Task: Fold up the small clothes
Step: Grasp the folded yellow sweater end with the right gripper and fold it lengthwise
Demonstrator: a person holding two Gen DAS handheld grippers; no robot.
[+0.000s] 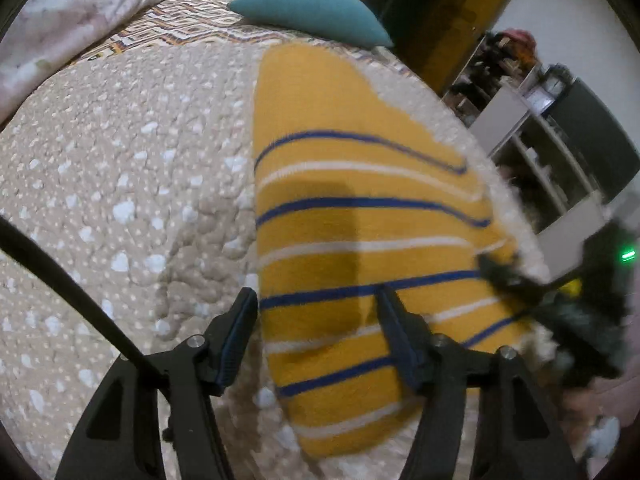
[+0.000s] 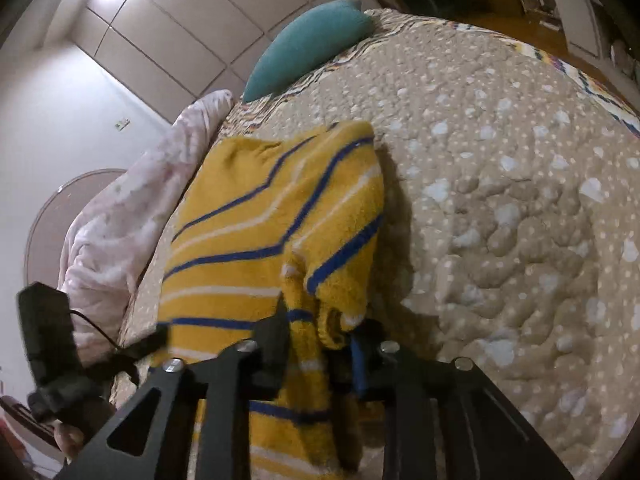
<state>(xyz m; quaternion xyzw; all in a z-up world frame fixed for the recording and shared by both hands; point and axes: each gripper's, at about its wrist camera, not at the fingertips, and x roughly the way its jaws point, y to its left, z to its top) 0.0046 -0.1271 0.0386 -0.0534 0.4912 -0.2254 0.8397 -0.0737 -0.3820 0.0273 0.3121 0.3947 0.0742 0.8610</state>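
Observation:
A yellow knitted garment [image 1: 352, 216] with blue and white stripes lies on a beige dotted bedspread [image 1: 120, 184]. My left gripper [image 1: 316, 300] is open just above its near left edge, one finger off the cloth, one over it. In the right wrist view my right gripper [image 2: 320, 320] is shut on a bunched edge of the same yellow garment [image 2: 272, 216], lifting a fold of it off the bed. The right gripper also shows in the left wrist view [image 1: 516, 280] at the garment's right edge.
A teal cushion [image 1: 312, 12] lies at the far end of the bed, also in the right wrist view [image 2: 304, 48]. A pale pink duvet [image 2: 132, 216] is heaped along the left side. Shelves [image 1: 540, 128] stand beyond the bed's right edge. A black cable [image 1: 72, 292] crosses the lower left.

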